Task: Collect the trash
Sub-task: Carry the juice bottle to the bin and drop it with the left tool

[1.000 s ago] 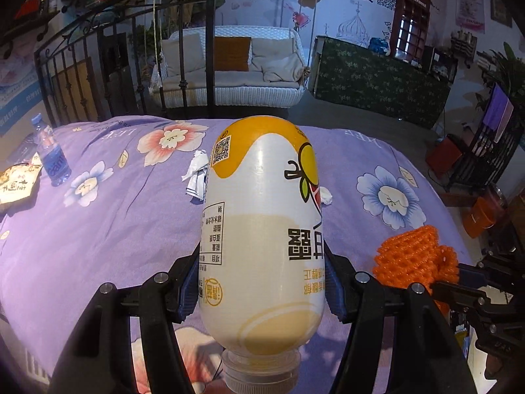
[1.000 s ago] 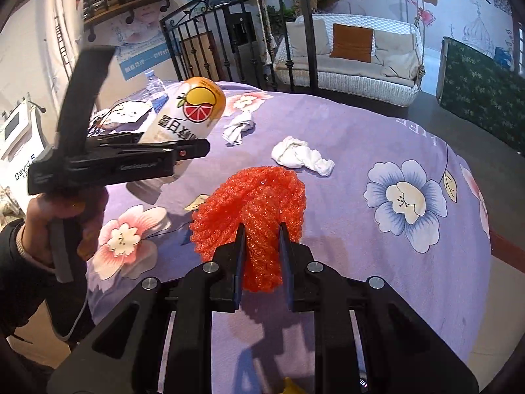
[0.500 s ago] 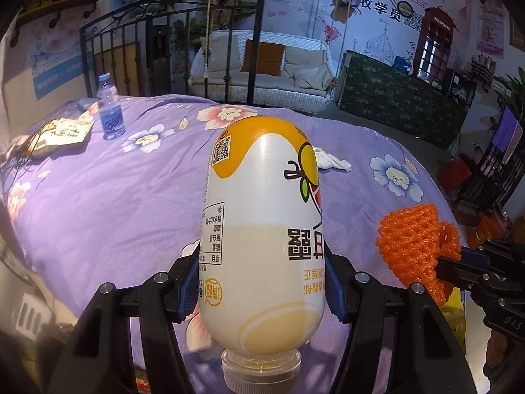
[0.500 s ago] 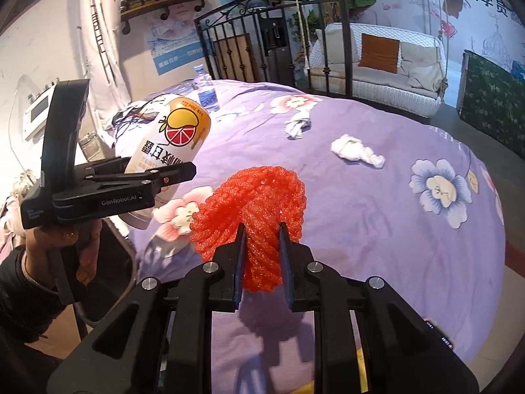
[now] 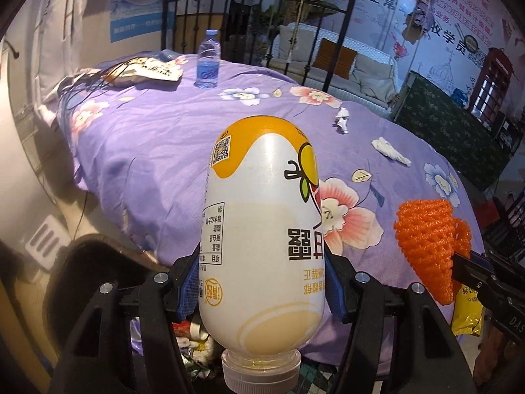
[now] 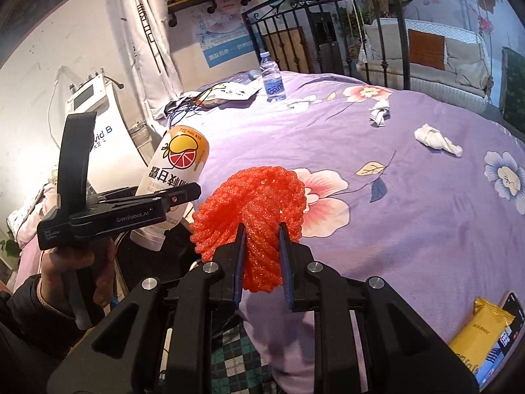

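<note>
Room: you stand at the side of a bed (image 5: pixel 170 151) under a purple flowered cover, an iron headboard (image 5: pixel 256 26) behind it.
Bin: a dark bin (image 5: pixel 98 282) with wrappers inside sits on the floor at the near edge of the bed, below your left claw.
Left gripper (image 5: pixel 262 285): its pads clamp a yoghurt-drink bottle (image 5: pixel 262 236), cap toward you, over the bed's near edge and about above the bin.
Right gripper (image 6: pixel 262 262): jaws narrow, pinching an orange foam fruit net (image 6: pixel 252 207) above the near edge of the bed.
Progress: two items are in hand, neither dropped yet, so I judge you mid-delivery.
Left on the bed: a water bottle (image 5: pixel 207 60) and a flat packet (image 5: pixel 144 72) by the headboard, two crumpled tissues (image 6: pixel 436 139) mid-bed, a yellow sachet (image 6: pixel 475 338) at the near edge.
Writing: "GenRobot.AI" on the left claw; a QR code and Chinese print on the drink bottle; the sachet's print is too small to read.
</note>
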Motion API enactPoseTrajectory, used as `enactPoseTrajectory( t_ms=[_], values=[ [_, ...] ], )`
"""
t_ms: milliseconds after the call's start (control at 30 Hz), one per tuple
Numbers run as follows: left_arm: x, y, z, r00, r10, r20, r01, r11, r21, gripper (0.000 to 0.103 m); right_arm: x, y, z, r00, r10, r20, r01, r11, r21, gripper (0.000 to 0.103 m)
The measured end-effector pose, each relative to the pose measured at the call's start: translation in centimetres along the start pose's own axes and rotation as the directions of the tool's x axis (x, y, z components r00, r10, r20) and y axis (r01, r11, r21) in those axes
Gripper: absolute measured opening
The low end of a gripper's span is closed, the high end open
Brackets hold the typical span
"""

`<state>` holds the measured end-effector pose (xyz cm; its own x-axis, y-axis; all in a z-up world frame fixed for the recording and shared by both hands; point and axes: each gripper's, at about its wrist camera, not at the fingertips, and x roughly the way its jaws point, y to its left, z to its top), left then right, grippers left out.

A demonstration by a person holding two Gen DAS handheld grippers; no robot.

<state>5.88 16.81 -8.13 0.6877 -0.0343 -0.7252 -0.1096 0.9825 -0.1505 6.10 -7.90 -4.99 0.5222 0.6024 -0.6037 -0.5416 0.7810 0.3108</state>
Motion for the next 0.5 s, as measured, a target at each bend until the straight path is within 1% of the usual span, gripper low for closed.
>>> enactPoseTrajectory(
  t_ms=[133,200,300,367,433,500],
  values=[
    [-0.5,2.9,-1.7,0.998,0.045,-0.032,-0.047,0.996,-0.078,0.060,1.6,1.9,0.1,0.999,0.041,-0.015,-0.041,0.999,-0.026,0.020],
    [-0.7,4.4,-2.6,0.996,0.072,-0.049,-0.077,0.991,-0.112,0.060,2.4,2.9,0.0,0.998,0.063,-0.024,-0.064,0.997,-0.040,0.020],
    [-0.7,6.5,-3.8,0.993,0.094,-0.072,-0.105,0.981,-0.165,0.060,3.1,4.3,0.0,0.995,0.089,-0.031,-0.091,0.994,-0.053,0.020],
    [-0.3,7.7,-4.5,0.988,0.113,-0.104,-0.131,0.973,-0.191,0.060,3.4,5.0,-0.2,0.995,0.099,-0.031,-0.100,0.993,-0.062,0.020],
    [0.6,9.1,-5.2,0.984,0.109,-0.141,-0.140,0.963,-0.232,0.060,3.4,5.7,-0.3,0.996,0.084,-0.024,-0.085,0.993,-0.087,0.020],
    [1.8,10.4,-6.0,0.974,0.116,-0.196,-0.166,0.950,-0.264,0.060,3.4,5.9,-0.5,0.997,0.078,-0.019,-0.079,0.992,-0.100,0.020]
  ],
)
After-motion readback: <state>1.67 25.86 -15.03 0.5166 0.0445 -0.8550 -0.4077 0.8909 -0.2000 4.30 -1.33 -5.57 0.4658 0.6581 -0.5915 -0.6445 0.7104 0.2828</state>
